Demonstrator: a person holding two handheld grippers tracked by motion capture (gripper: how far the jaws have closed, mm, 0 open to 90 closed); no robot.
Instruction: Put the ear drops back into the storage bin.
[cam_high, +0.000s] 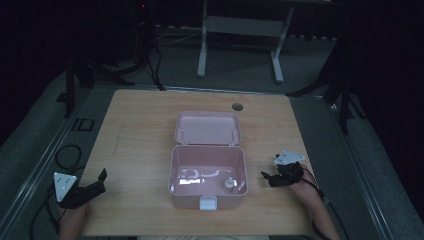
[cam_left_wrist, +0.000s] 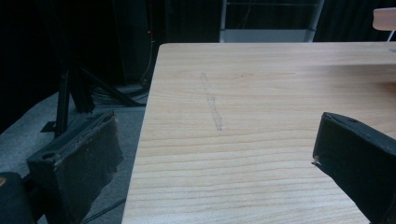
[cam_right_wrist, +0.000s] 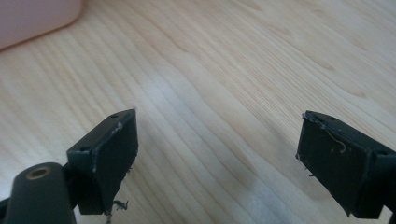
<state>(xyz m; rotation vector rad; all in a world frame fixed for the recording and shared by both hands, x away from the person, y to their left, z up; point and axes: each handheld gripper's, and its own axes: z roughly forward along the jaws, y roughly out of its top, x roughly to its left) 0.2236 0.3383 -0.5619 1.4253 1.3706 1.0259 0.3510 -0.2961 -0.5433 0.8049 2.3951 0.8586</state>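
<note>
Currently my left claw (cam_high: 101, 180) rests released at the table's (cam_high: 140, 125) left edge, the open pink box (cam_high: 208, 176) sits centred between us, and my right claw (cam_high: 266, 176), also released, lies nearer it.

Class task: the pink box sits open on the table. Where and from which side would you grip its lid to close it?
Grip the lid's free far edge, coming from above and behind. It lies flat behind the box, hinged at the near side, so that edge swings forward. The right tongs, open, are nearer.
</note>
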